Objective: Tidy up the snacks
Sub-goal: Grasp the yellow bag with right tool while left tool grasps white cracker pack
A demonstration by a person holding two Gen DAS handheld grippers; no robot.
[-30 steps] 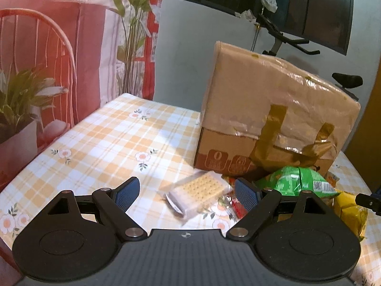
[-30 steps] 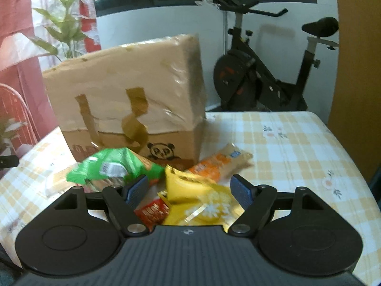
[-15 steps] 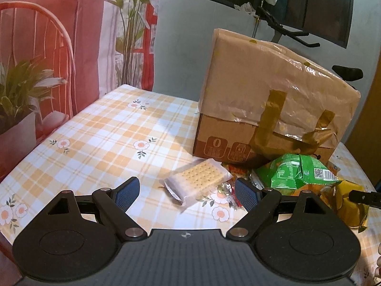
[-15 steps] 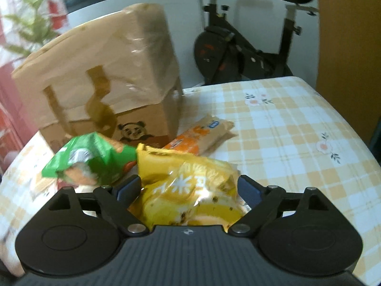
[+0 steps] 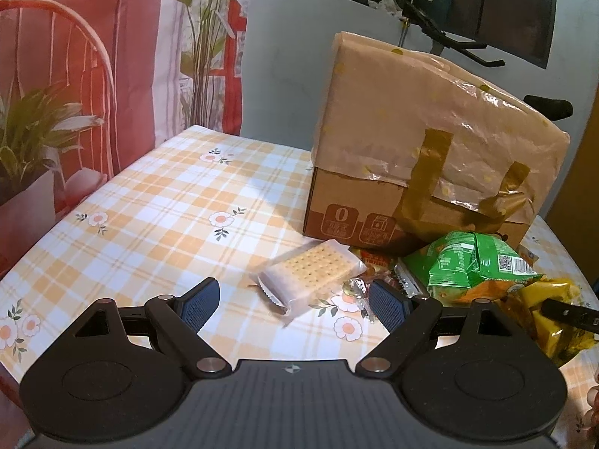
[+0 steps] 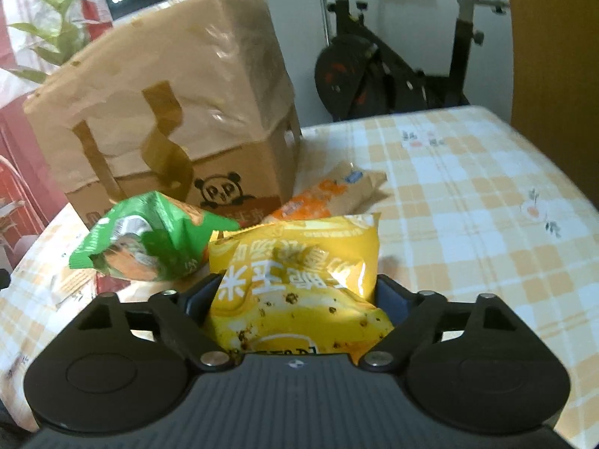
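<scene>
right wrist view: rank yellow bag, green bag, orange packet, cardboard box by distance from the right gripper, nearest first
1. Yellow bag: between the fingers of the right gripper.
2. Green bag: just ahead, to the left.
3. Orange packet: behind the yellow bag, slightly right.
4. Cardboard box: farthest, at the back left, under a paper bag.

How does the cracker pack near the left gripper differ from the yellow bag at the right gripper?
The cracker pack is clear, showing pale crackers; the yellow bag is opaque and printed. The cracker pack is flat and rectangular; the yellow bag is puffy and crinkled. The cracker pack lies ahead of the open left gripper, untouched; the yellow bag sits between the right gripper's fingers. Both are sealed snacks.
</scene>
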